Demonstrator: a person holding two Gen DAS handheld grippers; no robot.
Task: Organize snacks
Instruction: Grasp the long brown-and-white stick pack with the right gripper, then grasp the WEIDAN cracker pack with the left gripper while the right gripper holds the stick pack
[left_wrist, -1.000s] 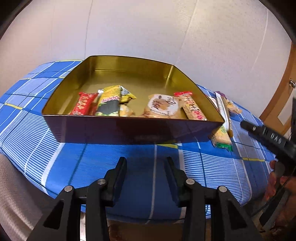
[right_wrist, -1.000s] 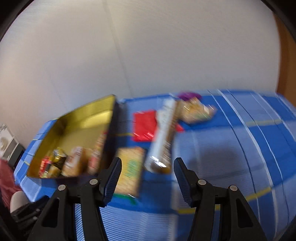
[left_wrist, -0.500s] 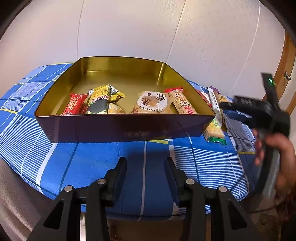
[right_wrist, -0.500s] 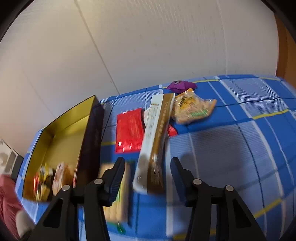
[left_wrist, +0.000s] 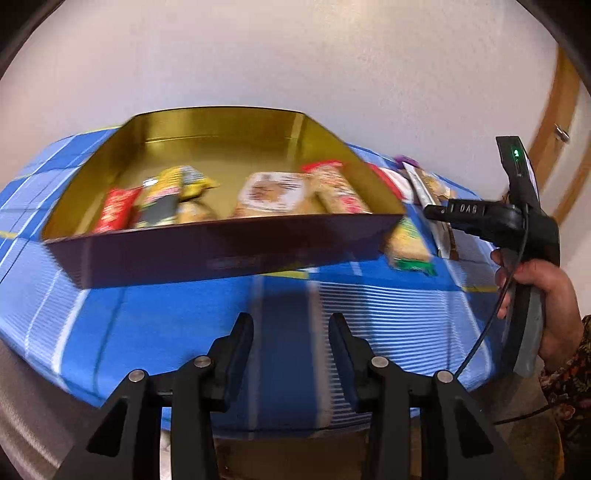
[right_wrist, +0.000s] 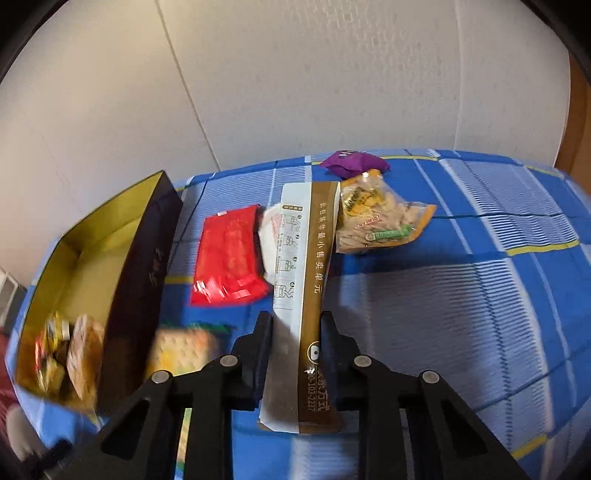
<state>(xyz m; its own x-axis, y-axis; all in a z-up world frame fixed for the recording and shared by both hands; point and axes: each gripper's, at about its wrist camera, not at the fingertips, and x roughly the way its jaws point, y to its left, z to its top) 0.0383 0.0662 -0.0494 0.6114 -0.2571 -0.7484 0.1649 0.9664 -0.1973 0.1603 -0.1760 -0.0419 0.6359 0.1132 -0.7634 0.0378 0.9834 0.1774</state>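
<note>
Left wrist view: left gripper (left_wrist: 291, 334) is hovering part-open, holding nothing, over the blue tabletop (left_wrist: 184, 321); tin (left_wrist: 221, 254) sitting at 12 o'clock.

Right wrist view: right gripper (right_wrist: 295, 334) is clamping the long sachet (right_wrist: 306, 280) near one end, tin (right_wrist: 140, 273) at 9 o'clock. Risk: the sachet drooping and snagging the red packet (right_wrist: 229, 254) on lifting.
</note>
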